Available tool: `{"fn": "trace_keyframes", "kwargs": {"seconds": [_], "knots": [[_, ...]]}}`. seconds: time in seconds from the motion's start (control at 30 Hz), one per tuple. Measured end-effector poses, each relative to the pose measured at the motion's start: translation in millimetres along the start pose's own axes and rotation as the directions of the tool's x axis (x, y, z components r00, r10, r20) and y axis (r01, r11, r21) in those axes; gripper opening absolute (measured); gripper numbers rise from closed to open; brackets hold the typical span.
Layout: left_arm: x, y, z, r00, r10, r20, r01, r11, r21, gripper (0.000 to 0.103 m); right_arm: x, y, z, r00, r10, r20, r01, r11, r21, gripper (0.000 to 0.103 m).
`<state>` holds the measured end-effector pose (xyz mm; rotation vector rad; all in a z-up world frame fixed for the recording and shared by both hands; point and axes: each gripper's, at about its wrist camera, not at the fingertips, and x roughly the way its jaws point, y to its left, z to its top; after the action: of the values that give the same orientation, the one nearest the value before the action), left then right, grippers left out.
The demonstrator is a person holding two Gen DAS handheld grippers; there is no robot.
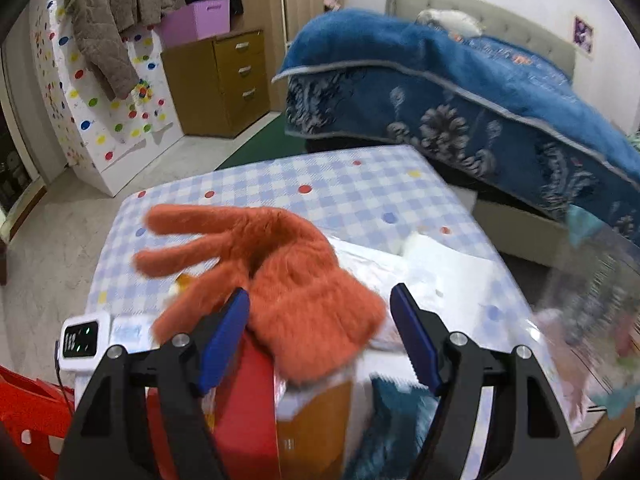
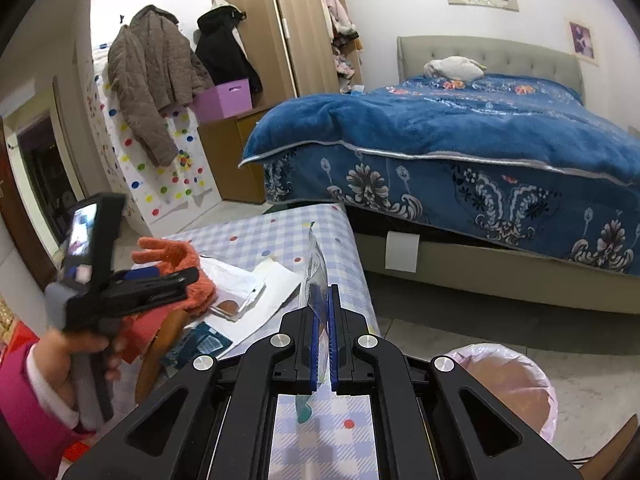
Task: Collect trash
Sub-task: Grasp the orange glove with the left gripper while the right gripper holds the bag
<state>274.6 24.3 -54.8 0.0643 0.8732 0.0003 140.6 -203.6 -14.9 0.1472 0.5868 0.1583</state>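
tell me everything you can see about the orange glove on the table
The orange glove is fuzzy, knit-looking fabric with long fingers spread out and pointing left in the left wrist view, and a wide cuff toward the camera. It lies limp on a pile of clutter, draped over a red and tan box, with white paper beside it on the checked tablecloth. The left hand-held gripper stands open around its cuff end, pads not pressing on it.

Clear plastic wrapper point(image 2: 316, 276), upright, edge-on

bed point(image 2: 500, 152) blue blanket | orange glove point(image 1: 276, 280) on checked table point(image 1: 340, 192) | brown jacket point(image 2: 152, 80) hanging
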Motion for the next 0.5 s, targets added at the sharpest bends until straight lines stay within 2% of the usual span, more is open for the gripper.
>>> {"fn": "trace_keyframes", "kwargs": {"seconds": [0.13, 0.23, 0.3, 0.33, 0.37, 0.4, 0.5], "knots": [[23.9, 6.4, 8.7, 0.999, 0.031, -0.043, -0.032, 0.999, -0.024, 0.071, 8.0, -4.2, -4.2, 1.0, -0.001, -0.02, 0.001, 1.0, -0.007, 0.003], [31.2, 7.9, 7.9, 0.998, 0.015, -0.059, -0.017, 0.999, -0.029, 0.069, 11.8, -5.6, -6.6, 0.999, 0.004, -0.034, -0.004, 1.0, -0.005, 0.003], [33.3, 10.3, 5.2, 0.998, 0.007, -0.067, -0.008, 1.0, -0.027, 0.051, 12.3, -6.2, -8.0, 0.999, 0.007, -0.037, -0.007, 1.0, -0.002, 0.003], [34.3, 11.9, 3.1, 0.998, 0.007, -0.069, -0.009, 1.0, -0.022, 0.046, 12.0, -6.9, -8.7, 0.999, 0.009, -0.038, -0.009, 1.0, -0.001, 0.003], [34.0, 13.2, 1.9, 0.998, 0.016, -0.065, -0.017, 1.0, -0.013, 0.033, 12.1, -7.4, -9.1, 0.999, 0.011, -0.04, -0.011, 1.0, 0.0, 0.003], [33.4, 14.6, 2.0, 0.998, 0.026, -0.06, -0.027, 1.0, -0.008, 0.012, 11.1, -7.3, -10.1, 0.999, 0.014, -0.041, -0.014, 1.0, 0.003, 0.003], [24.8, 30.8, 6.3, 0.999, -0.033, -0.041, 0.031, 0.998, -0.062, 0.01, 5.8, -5.8, -11.1, 0.999, 0.014, -0.038, -0.014, 1.0, 0.004, 0.003]]}}
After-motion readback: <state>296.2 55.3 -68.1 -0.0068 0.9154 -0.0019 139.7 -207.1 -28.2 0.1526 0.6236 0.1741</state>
